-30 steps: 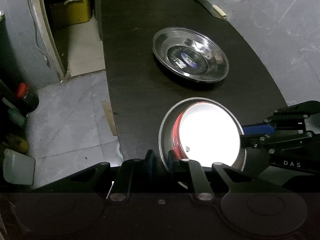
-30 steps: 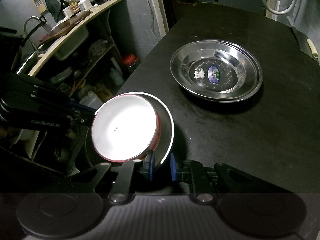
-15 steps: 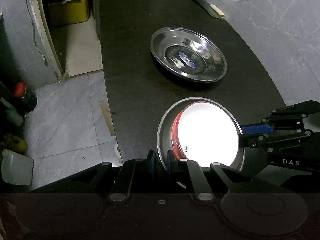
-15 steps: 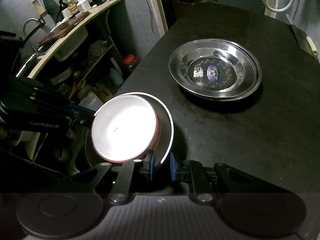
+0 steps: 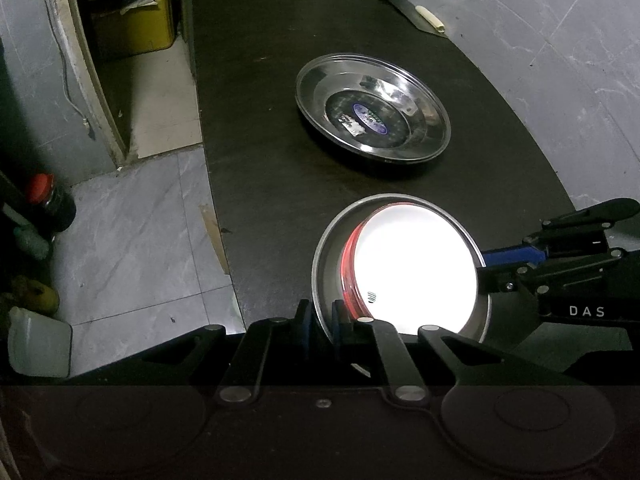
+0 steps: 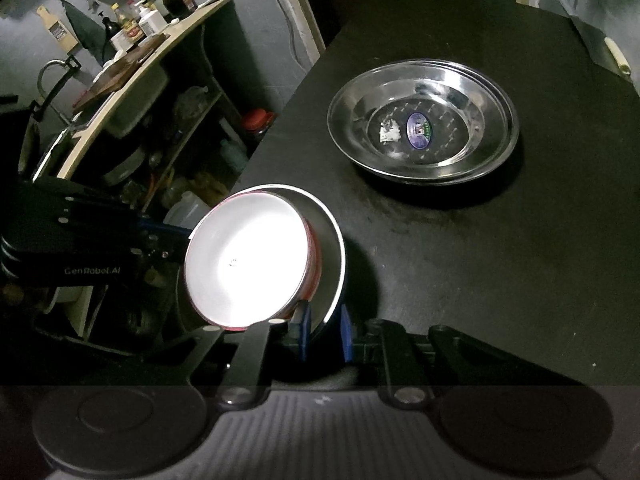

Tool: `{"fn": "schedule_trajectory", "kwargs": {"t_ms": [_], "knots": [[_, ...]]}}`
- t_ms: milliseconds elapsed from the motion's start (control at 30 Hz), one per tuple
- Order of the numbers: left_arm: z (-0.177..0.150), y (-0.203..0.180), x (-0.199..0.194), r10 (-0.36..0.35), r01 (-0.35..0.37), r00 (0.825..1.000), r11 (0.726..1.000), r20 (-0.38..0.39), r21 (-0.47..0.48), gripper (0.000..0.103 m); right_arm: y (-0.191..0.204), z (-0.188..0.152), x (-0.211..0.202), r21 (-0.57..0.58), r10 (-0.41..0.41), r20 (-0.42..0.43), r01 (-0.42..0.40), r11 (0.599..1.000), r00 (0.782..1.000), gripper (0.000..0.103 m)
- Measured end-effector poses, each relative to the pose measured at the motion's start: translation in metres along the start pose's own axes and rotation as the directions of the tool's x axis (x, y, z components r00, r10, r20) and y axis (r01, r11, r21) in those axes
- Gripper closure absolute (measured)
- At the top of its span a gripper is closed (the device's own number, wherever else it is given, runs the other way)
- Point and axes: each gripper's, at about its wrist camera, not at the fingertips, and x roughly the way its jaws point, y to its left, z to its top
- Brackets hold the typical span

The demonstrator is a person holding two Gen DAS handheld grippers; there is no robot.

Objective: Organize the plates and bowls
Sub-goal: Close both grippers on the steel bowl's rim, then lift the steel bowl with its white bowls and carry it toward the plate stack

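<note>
- While both pinch the steel plate's (image 5: 324, 248) rim, the left hand-held gripper (image 5: 320, 326) grips at 6 o'clock, the right hand-held gripper (image 6: 322, 330) opposite.
- Red-sided bowl (image 5: 416, 264) sits inside it.
- Stacked steel plates (image 5: 372, 110) rest on the counter (image 5: 260, 160) at 12 o'clock.

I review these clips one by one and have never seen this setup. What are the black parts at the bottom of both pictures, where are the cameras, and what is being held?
There is no robot arm. A person holds a pair of hand-held tongs in each hand, and a fisheye camera on each pair looks forward along its two fingers. The black parts at the bottom are those fingers.

In the left view, the left tongs are shut on the rim of a steel plate that carries a red bowl with a white inside. In the right view, the right tongs are shut on the same plate's opposite rim. Each view also shows the other pair at the side.

Farther off on the dark table lies a stack of steel plates.
</note>
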Motion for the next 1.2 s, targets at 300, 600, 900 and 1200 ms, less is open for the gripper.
{"fn": "schedule_trajectory", "kwargs": {"t_ms": [300,600,900,1200], "knots": [[0.0008,0.0005,0.0005,-0.002,0.002,1.0,1.0,0.001,-0.001,0.094,-0.0018,-0.0004,0.0005,0.025,0.007,-0.004,-0.007,1.0,1.0,0.083],[0.0004,0.001,0.0001,-0.003,0.003,1.0,1.0,0.004,-0.009,0.095,0.0003,-0.0002,0.002,0.032,-0.003,-0.012,0.003,0.999,1.0,0.084],[0.0004,0.0037,-0.0003,-0.012,0.012,1.0,1.0,0.005,-0.015,0.095,-0.0042,-0.0005,0.0015,0.069,0.01,-0.013,-0.009,0.998,1.0,0.084],[-0.0002,0.0075,-0.0015,-0.026,0.027,1.0,0.999,0.015,-0.033,0.095,-0.0062,-0.0005,0.0019,0.079,0.018,-0.015,-0.017,0.997,1.0,0.082]]}}
